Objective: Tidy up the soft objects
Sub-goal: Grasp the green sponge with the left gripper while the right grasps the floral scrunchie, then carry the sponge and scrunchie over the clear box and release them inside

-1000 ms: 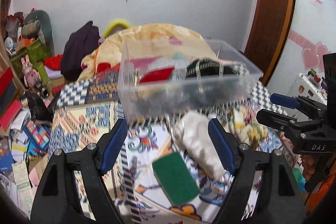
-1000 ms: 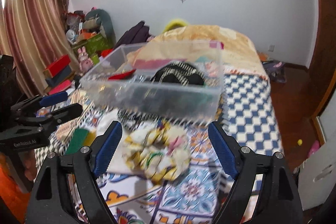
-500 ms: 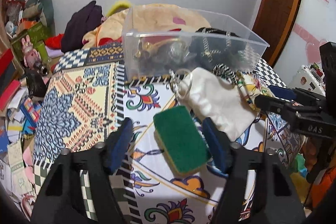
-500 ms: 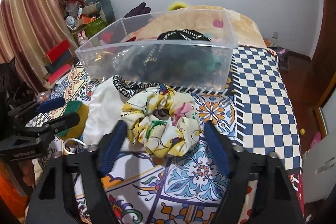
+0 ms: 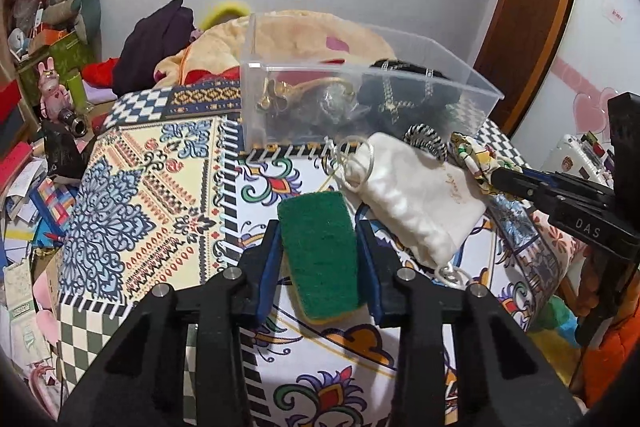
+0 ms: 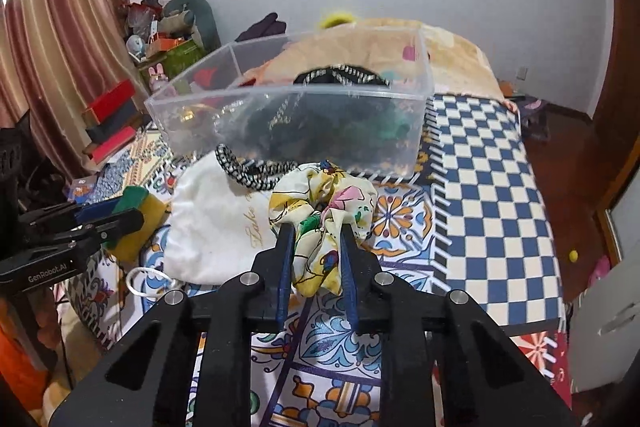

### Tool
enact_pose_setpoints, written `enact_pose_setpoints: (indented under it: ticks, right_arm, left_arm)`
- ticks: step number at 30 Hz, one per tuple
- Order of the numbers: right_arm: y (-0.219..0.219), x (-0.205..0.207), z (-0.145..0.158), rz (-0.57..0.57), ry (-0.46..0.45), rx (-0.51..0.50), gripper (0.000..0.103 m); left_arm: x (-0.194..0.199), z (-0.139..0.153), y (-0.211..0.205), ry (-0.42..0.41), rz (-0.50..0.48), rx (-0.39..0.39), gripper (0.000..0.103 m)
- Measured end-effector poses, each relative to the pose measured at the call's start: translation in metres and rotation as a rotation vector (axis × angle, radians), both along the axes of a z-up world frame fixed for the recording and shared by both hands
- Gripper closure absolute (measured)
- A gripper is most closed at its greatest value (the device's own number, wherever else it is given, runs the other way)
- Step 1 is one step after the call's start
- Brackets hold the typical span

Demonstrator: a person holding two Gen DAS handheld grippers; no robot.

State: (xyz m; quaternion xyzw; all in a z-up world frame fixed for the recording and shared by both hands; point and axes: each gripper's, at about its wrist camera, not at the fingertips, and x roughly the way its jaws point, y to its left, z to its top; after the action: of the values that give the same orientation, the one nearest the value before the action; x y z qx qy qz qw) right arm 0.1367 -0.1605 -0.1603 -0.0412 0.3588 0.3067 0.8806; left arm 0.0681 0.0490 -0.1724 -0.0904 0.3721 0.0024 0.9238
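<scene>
My left gripper [image 5: 318, 227] is shut on a green and yellow sponge [image 5: 318, 251] lying on the patterned bed cover; the sponge also shows in the right wrist view [image 6: 140, 205]. My right gripper [image 6: 316, 231] is shut on a floral scrunchie [image 6: 324, 207], which also shows in the left wrist view [image 5: 474, 157]. A white drawstring pouch [image 5: 412, 195] lies between them, with a black-and-white scrunchie [image 6: 248, 167] on its far edge. A clear plastic bin [image 6: 296, 115] holding dark soft items stands just beyond.
The patterned bed cover [image 5: 152, 195] spreads left, with a checkered part [image 6: 488, 187] to the right. Piled bedding [image 5: 304, 31] lies behind the bin. Clutter, boxes and toys [image 5: 48, 75] fill the floor at the left. A wooden door [image 5: 532, 7] stands at the right.
Both grippers came down and forward onto the bed and closed: the left on the sponge, the right on the floral scrunchie.
</scene>
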Motion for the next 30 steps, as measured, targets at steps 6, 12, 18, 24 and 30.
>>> enact_pose_setpoints:
  ticks: [6, 12, 18, 24, 30]
  right_arm:
    - [-0.01, -0.008, 0.022, 0.002, -0.057, 0.027, 0.086]
    - [-0.01, -0.018, 0.052, 0.001, -0.129, 0.058, 0.086]
    - [0.001, -0.022, 0.08, 0.01, -0.223, 0.082, 0.086]
    - [0.006, -0.01, 0.097, -0.005, -0.291, 0.097, 0.086]
    - [0.009, 0.009, 0.102, -0.042, -0.316, 0.1, 0.086]
  left_arm:
    - [-0.005, 0.025, 0.002, -0.064, 0.008, 0.011, 0.067]
    - [-0.003, 0.059, 0.003, -0.154, 0.01, 0.04, 0.067]
    - [0.014, 0.091, 0.002, -0.242, 0.009, 0.057, 0.067]
    - [0.04, 0.112, 0.003, -0.299, 0.013, 0.076, 0.067]
    - [0.072, 0.121, 0.002, -0.314, 0.017, 0.078, 0.067]
